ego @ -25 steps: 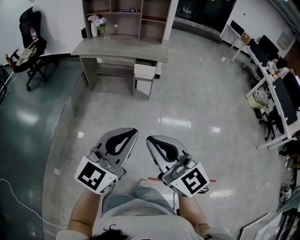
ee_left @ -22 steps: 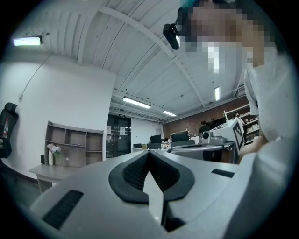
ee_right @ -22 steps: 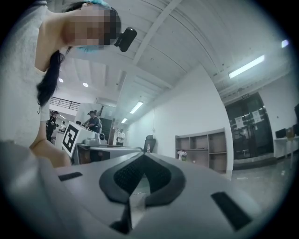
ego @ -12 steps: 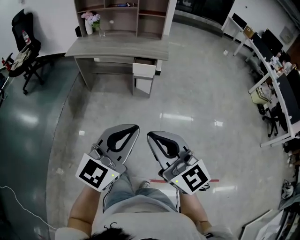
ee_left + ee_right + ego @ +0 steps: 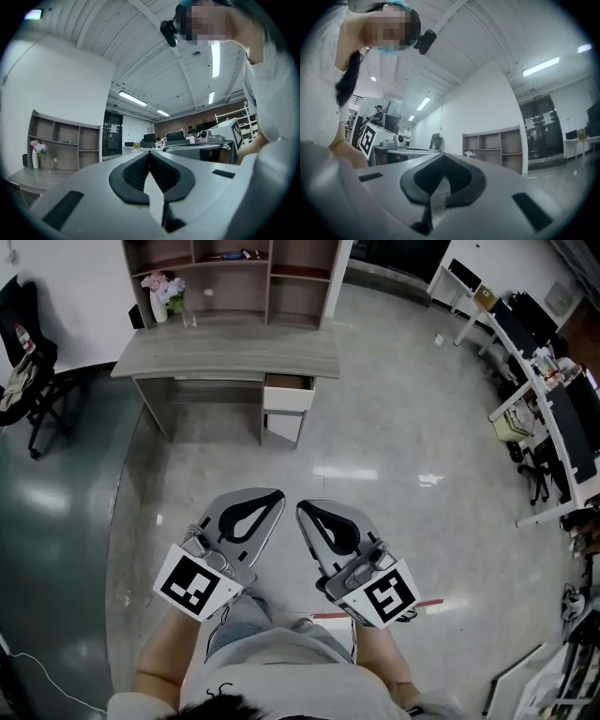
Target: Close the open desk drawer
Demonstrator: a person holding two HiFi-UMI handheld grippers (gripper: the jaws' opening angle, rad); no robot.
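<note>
In the head view a grey wooden desk [image 5: 225,354] stands at the far side of the floor. Its top right drawer [image 5: 286,397], with a white front, is pulled out toward me. Both grippers hang well short of the desk, side by side over the floor. My left gripper [image 5: 275,495] is shut with nothing in it, and my right gripper [image 5: 303,509] is likewise shut and empty. In the left gripper view the left gripper [image 5: 150,153] points up and its black pads meet. The right gripper [image 5: 442,156] looks the same in the right gripper view.
An open shelf unit [image 5: 234,276] stands behind the desk, with a vase of flowers [image 5: 159,292] and a glass [image 5: 190,320] at the desk's back left. A black office chair [image 5: 21,360] is at the left. White desks [image 5: 553,418] line the right. Red floor tape [image 5: 323,615] lies by my feet.
The desk has shifted left and grown slightly in the head view as the person moved toward it. Both grippers stay shut and keep the same pose.
</note>
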